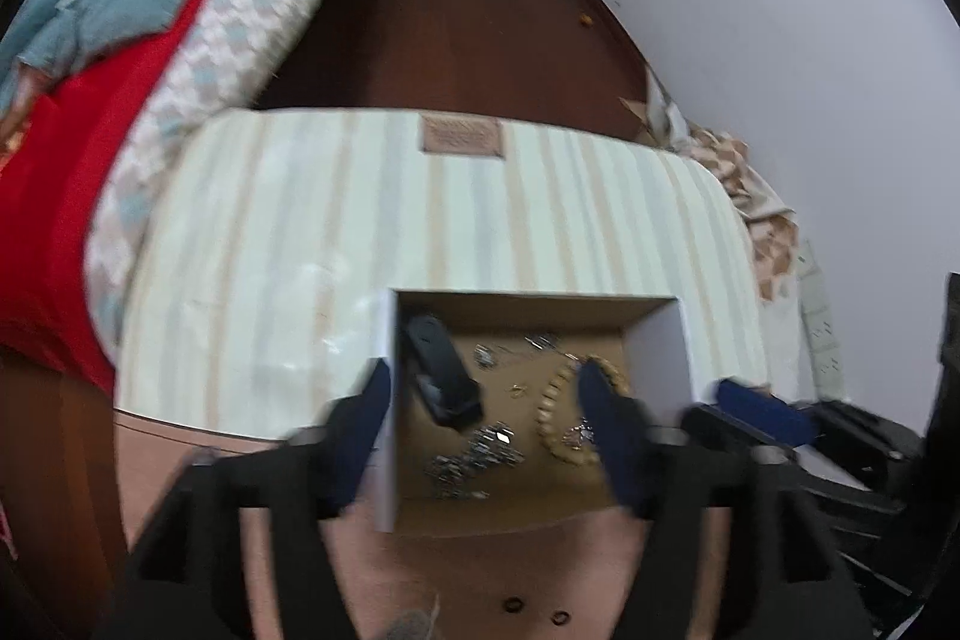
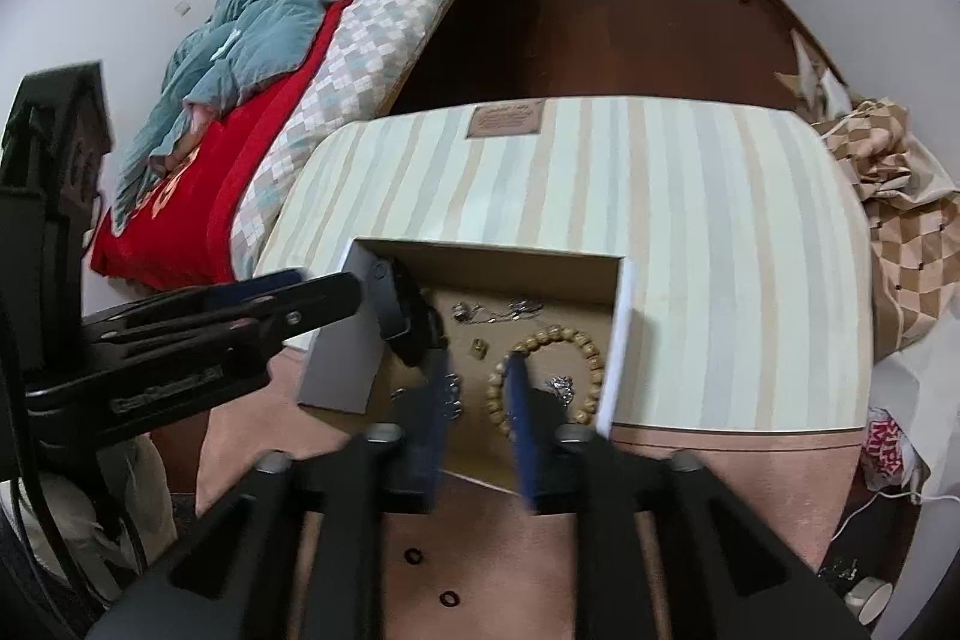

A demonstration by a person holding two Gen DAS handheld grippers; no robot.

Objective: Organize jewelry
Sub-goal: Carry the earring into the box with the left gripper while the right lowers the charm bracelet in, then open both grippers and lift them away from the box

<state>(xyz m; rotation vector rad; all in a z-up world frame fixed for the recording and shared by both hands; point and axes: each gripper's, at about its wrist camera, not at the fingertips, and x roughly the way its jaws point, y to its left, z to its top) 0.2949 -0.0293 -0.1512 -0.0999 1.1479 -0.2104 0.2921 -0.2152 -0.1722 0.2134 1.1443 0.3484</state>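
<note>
both grippers over the box (image 2: 621, 322). right gripper (image 2: 480, 418) jaws part-spread, empty; bead bracelet (image 2: 561, 340) just past its tips at 1 o'clock, flat on the box floor. left gripper (image 1: 483, 409) spread, straddling the box wall. i judge right nearer, though blur hampers this.

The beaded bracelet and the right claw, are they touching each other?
Cannot tell. In the right wrist view one finger of the right claw overlaps the beaded bracelet in the cardboard box, but blur hides any contact or gap.

text: none legible | mattress label (image 2: 503, 120) blurred (bag (image 2: 887, 445) lettering partial)
</note>
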